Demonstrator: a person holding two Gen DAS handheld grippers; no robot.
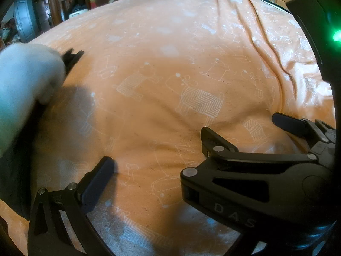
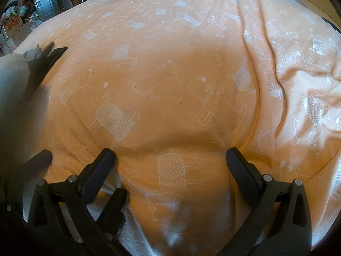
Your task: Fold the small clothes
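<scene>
**A:** How far along is the folding?

**B:** Hard to say, but nothing is in hand. The right tool (image 2: 170, 155) is spread wide and empty, its tips resting on the orange dog-print bed (image 2: 170, 42). In the right wrist view the left tool (image 1: 170, 164), just beside it at 8 o'clock, also looks released. In its own view one of its fingers is hidden behind the right tool.

**A:** Where are the clothes, then?

**B:** The middle of the bed carries no garment. A pale blurred shape (image 1: 23, 81) sits at 9 o'clock in both views, with something dark at its far edge. It may be a small garment, but it's too smeared to tell. Below it, at 8 o'clock in the left wrist view, lies a dark cloth (image 1: 12, 181). Greyish fabric (image 2: 138, 230) shows at 6 o'clock under the tools. I can't tell whether that's clothing or bedding.

**A:** So what's left?

**B:** I'd judge this is a gap between pieces: no fold is under way, and I can't make out a finished stack. A garment has yet to be picked up, laid flat and folded.
</scene>
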